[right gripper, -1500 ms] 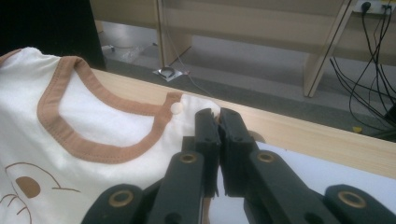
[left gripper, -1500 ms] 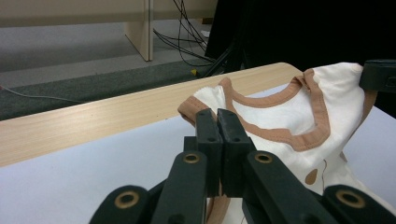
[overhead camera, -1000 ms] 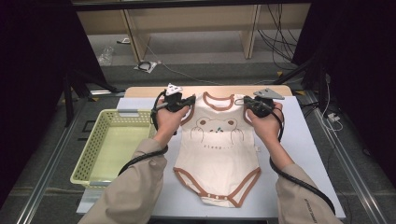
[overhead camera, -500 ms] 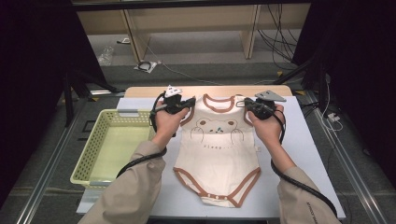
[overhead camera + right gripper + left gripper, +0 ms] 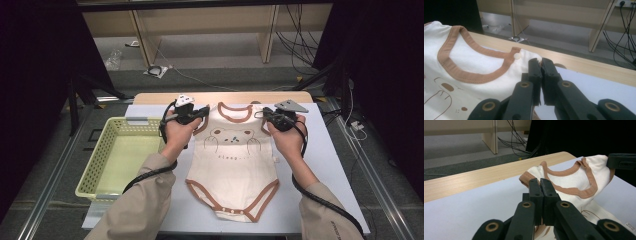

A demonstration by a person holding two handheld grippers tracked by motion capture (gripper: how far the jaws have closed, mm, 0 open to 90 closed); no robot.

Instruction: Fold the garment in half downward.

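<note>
Pale yellow perforated basket at the left of the desk, just beside the white mat, nothing inside. Wooden desk edge along the far side. Grey floor beyond, with a crumpled clear bottle, a small dark coil on white paper, black cables trailing at right, light wooden furniture legs behind.

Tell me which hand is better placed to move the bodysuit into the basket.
Left. The left gripper is shut on the bodysuit at the shoulder nearer the yellow basket. The right gripper grips the far shoulder, so it would probably have to cross the whole garment.
</note>
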